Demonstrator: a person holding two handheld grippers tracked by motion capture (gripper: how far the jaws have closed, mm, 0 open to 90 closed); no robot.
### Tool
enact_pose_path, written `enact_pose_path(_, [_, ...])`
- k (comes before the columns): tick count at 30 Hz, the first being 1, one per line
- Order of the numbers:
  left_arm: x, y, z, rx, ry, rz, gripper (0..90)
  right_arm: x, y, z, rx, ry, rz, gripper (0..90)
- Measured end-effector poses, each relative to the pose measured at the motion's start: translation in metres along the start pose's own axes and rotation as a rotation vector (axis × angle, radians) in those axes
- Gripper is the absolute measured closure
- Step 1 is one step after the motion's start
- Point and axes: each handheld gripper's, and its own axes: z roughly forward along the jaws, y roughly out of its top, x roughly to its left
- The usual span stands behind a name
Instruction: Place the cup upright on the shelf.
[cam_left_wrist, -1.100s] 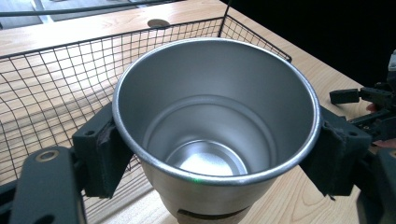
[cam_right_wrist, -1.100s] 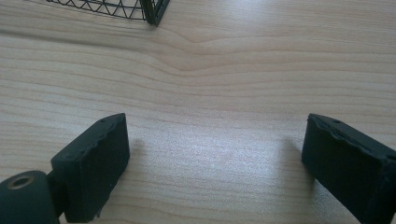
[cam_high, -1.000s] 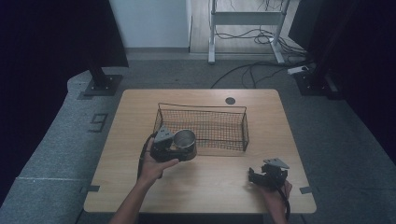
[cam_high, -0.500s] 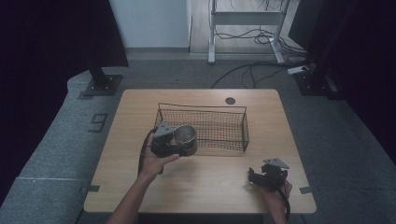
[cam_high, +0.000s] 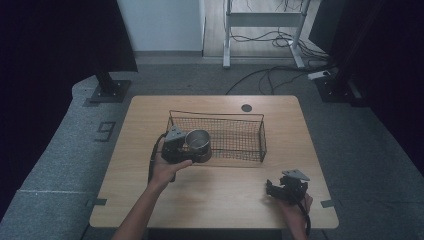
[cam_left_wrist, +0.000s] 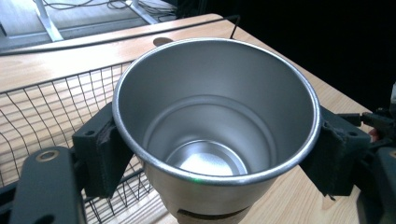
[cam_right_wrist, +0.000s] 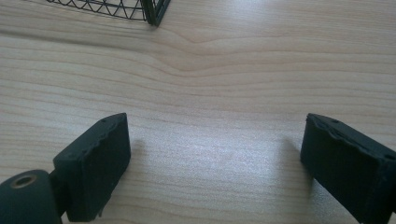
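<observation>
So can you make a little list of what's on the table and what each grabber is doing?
table: light wood
basket: black wire, near the table's middle
cup: shiny metal, upright, nothing inside
left gripper: shut on the cup's sides, at the basket's front left corner
right gripper: open, holding nothing, low over bare wood

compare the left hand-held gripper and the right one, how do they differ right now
The left hand-held gripper is shut on the metal cup; the right hand-held gripper is open, with bare table between its jaws. The left is at the wire basket's near left corner; the right sits near the table's front right edge. Both have black jaws.
</observation>
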Motion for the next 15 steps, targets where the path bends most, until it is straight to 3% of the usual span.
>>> enact_pose_path(15, [0.005,0.015,0.009,0.004,0.014,0.005,19.2,0.0,0.0,0.0,0.001,0.001,-0.001,8.8])
